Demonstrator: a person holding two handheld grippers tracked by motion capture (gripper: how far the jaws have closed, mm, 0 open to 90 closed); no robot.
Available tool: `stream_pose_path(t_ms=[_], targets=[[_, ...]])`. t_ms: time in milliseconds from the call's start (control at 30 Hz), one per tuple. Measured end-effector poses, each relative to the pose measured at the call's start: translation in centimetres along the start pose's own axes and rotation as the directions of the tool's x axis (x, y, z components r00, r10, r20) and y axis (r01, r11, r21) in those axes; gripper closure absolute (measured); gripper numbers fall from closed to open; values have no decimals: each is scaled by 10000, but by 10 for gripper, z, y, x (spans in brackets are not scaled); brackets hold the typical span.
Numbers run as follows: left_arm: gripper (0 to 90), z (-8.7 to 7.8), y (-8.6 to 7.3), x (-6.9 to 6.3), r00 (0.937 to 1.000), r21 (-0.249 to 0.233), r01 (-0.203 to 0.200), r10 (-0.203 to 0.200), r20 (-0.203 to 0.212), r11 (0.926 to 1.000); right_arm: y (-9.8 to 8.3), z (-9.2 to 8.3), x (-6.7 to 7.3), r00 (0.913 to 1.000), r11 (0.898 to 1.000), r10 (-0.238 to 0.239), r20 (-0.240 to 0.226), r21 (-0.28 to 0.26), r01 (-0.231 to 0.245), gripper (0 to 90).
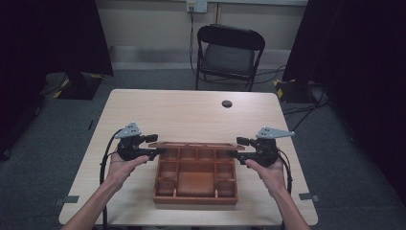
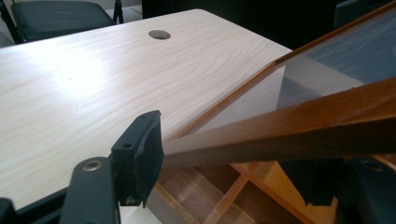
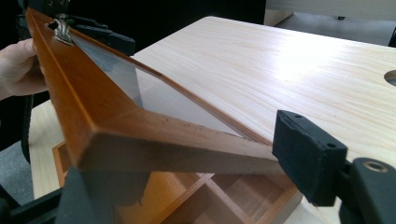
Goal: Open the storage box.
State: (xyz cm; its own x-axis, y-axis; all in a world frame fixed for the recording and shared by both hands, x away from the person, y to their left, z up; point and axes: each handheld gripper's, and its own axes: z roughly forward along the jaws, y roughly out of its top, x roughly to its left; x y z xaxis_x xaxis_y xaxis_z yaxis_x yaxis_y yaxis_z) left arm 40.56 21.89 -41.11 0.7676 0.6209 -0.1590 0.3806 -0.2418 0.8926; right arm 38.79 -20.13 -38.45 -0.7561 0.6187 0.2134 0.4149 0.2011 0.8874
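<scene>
Grey-carpeted room, black folding chair (image 1: 230,52) behind; pale wood-grain table (image 1: 191,110) with round cable hole. On its near half: brown wooden compartmented box (image 1: 195,182), open. Its hinged glass-paned wooden lid (image 1: 196,144), raised at a slant over the box's far side. Left gripper (image 1: 155,152) and right gripper (image 1: 233,154): jaws narrow, each clamped on one lid side rail. Step judged: swinging the lid; direction undetermined. Next move calls for matched, level travel of both hands.
</scene>
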Motion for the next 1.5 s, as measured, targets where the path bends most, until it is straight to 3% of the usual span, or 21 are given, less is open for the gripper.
stream_pose_path(t_ms=[367, 567, 833, 1167, 1500], targets=[[378, 12, 8, 3, 9998, 113, -133, 131, 128, 9998, 6, 7, -7, 9998, 9999, 123, 159, -102, -121, 312], [414, 17, 8, 5, 9999, -68, 25, -24, 151, 10000, 10, 10, -11, 9994, 9991, 245, 263, -350, -236, 317], [464, 18, 7, 11, 9998, -175, 48, -44, 206, 9998, 8, 20, -16, 9986, 9978, 491, 198, -455, -481, 326], [497, 19, 10, 16, 9996, -29, -154, 155, 252, 9999, 6, 25, -22, 9968, 9968, 656, 445, -484, -635, 339], [522, 22, 13, 20, 9998, -45, -86, 87, 204, 10000, 4, 32, -31, 9961, 9967, 745, 483, -362, -728, 410]])
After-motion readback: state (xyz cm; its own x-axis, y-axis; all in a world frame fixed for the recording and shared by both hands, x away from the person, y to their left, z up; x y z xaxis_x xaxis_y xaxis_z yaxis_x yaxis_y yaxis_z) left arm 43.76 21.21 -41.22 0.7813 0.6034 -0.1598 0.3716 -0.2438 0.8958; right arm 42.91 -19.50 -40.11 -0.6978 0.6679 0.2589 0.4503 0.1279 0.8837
